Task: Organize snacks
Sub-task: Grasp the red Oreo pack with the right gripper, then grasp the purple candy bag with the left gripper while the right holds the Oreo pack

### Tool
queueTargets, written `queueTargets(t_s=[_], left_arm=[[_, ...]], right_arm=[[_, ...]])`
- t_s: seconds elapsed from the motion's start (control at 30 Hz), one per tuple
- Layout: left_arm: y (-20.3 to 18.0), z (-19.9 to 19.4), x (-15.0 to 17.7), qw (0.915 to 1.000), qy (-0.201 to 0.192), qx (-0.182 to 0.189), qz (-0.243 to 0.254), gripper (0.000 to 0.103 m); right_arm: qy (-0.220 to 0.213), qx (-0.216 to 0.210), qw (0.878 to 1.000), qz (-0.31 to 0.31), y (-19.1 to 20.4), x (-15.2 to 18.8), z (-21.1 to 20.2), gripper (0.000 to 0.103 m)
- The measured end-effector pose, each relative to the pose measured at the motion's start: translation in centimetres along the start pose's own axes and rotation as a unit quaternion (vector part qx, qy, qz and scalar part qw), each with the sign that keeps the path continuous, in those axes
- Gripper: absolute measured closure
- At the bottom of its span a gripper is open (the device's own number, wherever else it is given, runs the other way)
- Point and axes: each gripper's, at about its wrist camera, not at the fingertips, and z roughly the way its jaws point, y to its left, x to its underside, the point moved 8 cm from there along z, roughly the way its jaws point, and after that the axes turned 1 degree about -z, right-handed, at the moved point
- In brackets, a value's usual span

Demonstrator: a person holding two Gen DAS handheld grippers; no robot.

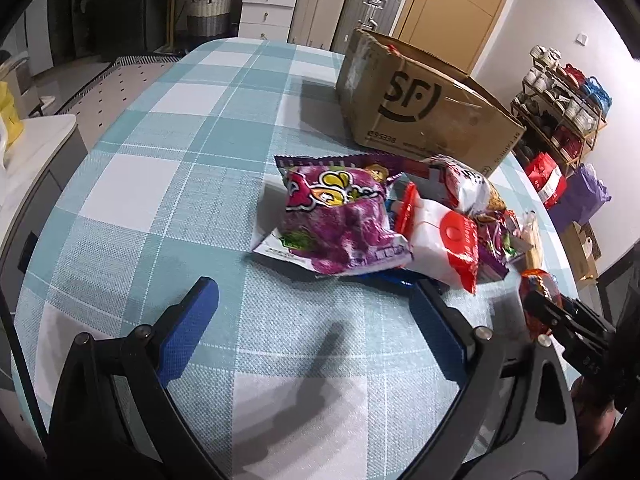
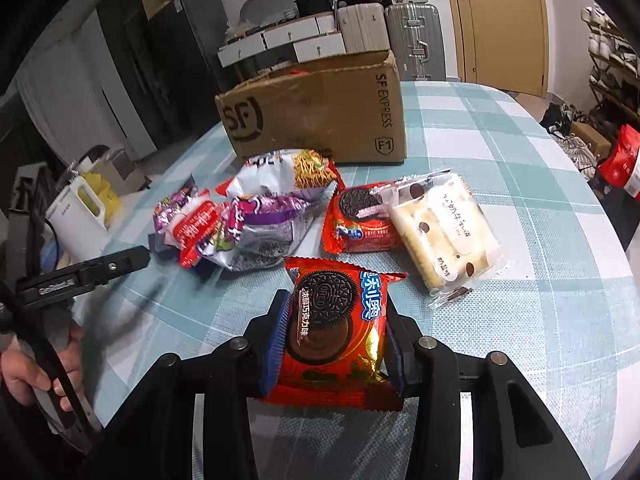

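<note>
My right gripper (image 2: 336, 320) is shut on a red Oreo packet (image 2: 336, 332) and holds it above the checked tablecloth (image 2: 520, 240). A second red Oreo packet (image 2: 360, 220) and a clear pack of cream biscuits (image 2: 444, 232) lie ahead of it. A pile of snacks lies to the left: a purple bag (image 1: 340, 220), a white and red pack (image 1: 448, 244) and a noodle bag (image 2: 288, 172). The brown SF cardboard box (image 1: 420, 112) stands open behind the pile. My left gripper (image 1: 312, 320) is open and empty just in front of the purple bag.
A white kettle (image 2: 76, 216) stands off the table's left side. Suitcases (image 2: 412, 36), white drawers (image 1: 268, 8) and a door (image 2: 504, 20) are behind the table. A shoe rack (image 1: 560, 112) and red bags (image 1: 548, 180) stand at the right.
</note>
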Motion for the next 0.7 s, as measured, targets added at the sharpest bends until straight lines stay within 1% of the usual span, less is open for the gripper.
queueTargets(t_s=[0.1, 0.23, 0.47, 0.6, 0.7], left_arm=[[0.6, 0.3, -0.6, 0.9999, 0.007, 0.004, -0.011, 0.008], [1.0, 0.2, -1.3, 0.9996, 0.007, 0.015, -0.022, 0.008], [0.5, 0.6, -2.0, 0.9994, 0.019, 0.029, -0.012, 0.008], [0.3, 0.7, -2.8, 0.9991, 0.018, 0.035, -0.011, 0.008], [0.2, 1.1, -3.4, 0.9986, 0.025, 0.043, -0.016, 0.008]], right_arm=[[-0.007, -0.005, 1.000, 0.001, 0.1, -0.2, -0.4, 0.061], [-0.016, -0.013, 1.000, 0.004, 0.1, -0.5, -0.9, 0.061], [-0.025, -0.017, 1.000, 0.003, 0.3, -0.8, -1.4, 0.061], [-0.028, -0.021, 0.999, 0.004, 0.3, -0.9, -1.6, 0.061], [-0.030, -0.023, 0.999, 0.007, 0.2, -0.9, -1.6, 0.061]])
